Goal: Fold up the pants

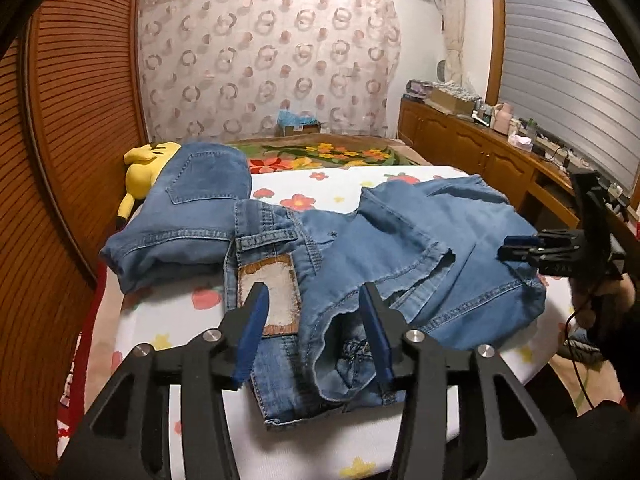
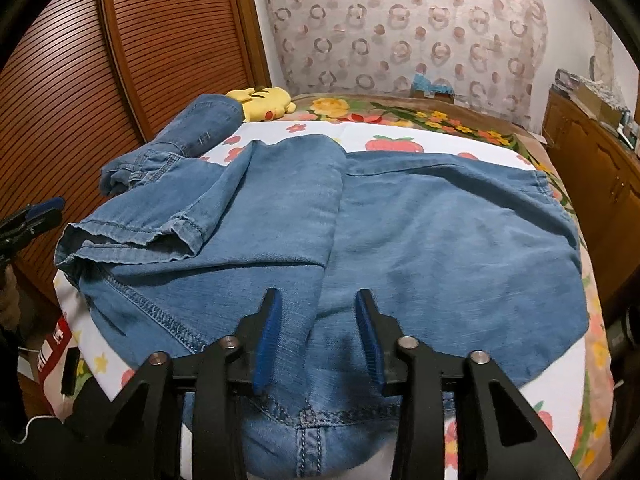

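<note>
Blue jeans [image 1: 320, 264], blank waistband patch [image 1: 269, 300], unreadable

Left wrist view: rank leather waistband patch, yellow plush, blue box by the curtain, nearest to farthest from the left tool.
1. Leather waistband patch: on the jeans, right at the left tool, beside its left finger.
2. Yellow plush: far left of the bed, partly behind the second pair of jeans.
3. Blue box: at the back, against the curtain.
</note>
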`<action>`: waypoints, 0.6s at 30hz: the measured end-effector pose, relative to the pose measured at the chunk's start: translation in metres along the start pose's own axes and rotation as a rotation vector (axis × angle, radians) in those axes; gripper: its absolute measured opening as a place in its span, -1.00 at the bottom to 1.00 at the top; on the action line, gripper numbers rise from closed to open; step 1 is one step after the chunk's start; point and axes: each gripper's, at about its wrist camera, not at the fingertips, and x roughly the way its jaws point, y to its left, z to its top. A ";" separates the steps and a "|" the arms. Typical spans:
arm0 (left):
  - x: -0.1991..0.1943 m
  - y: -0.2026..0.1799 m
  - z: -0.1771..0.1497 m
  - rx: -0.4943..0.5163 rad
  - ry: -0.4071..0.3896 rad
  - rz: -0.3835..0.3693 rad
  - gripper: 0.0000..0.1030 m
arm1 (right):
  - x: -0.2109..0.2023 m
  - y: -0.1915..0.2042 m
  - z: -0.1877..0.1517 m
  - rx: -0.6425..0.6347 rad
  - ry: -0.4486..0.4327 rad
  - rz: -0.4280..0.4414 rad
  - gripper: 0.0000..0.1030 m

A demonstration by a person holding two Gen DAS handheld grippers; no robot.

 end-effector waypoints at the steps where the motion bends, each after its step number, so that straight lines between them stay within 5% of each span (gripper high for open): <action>1: 0.000 -0.001 0.001 0.001 -0.002 0.001 0.13 | 0.002 0.000 0.000 0.001 0.000 0.001 -0.16; 5: 0.000 -0.008 0.006 0.011 -0.012 -0.027 0.46 | 0.008 0.002 -0.001 -0.012 0.002 -0.015 -0.05; 18: 0.064 -0.082 0.027 0.148 0.086 -0.146 0.38 | 0.023 0.003 -0.009 0.000 -0.003 -0.032 0.04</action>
